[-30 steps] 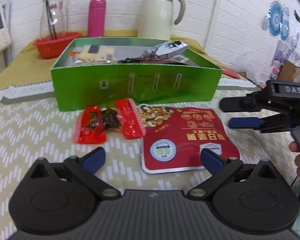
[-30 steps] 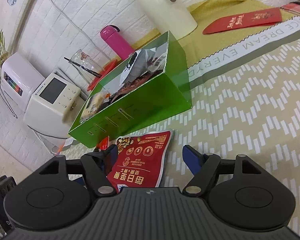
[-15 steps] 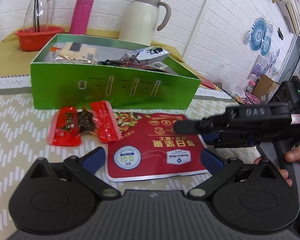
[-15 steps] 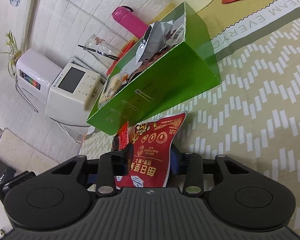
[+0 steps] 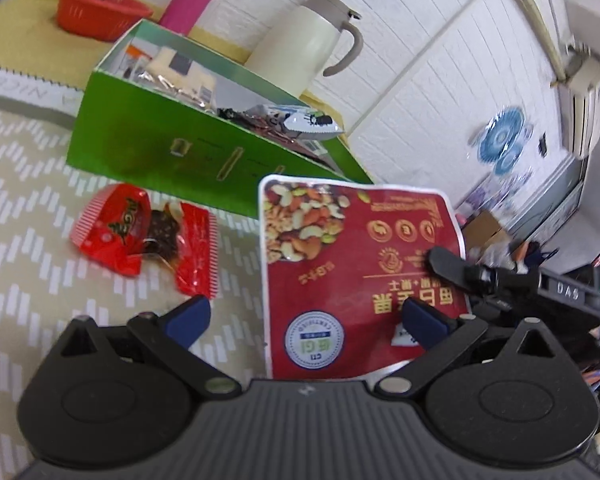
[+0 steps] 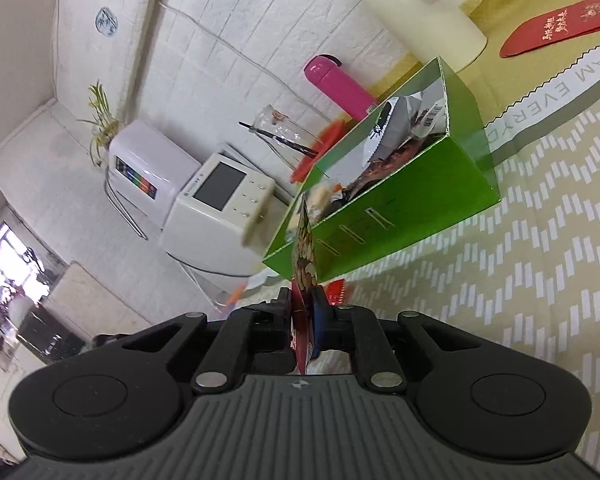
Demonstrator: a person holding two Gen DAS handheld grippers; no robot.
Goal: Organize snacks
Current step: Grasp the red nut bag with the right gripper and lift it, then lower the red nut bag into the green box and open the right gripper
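Right gripper (image 6: 305, 322) clenched on nut pouch (image 5: 356, 276), long axis upright, just before green box (image 5: 188, 148); left gripper (image 5: 304, 318) released, nearer candy wrapper (image 5: 148, 240).

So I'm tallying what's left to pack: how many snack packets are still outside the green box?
2: the small red wrapped snack lies on the tablecloth; the large red nut pouch is lifted.

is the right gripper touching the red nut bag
Touching. The right wrist view shows the right gripper shut on the red nut bag, seen edge-on between its fingers; the left wrist view shows a finger lying across the bag's face.
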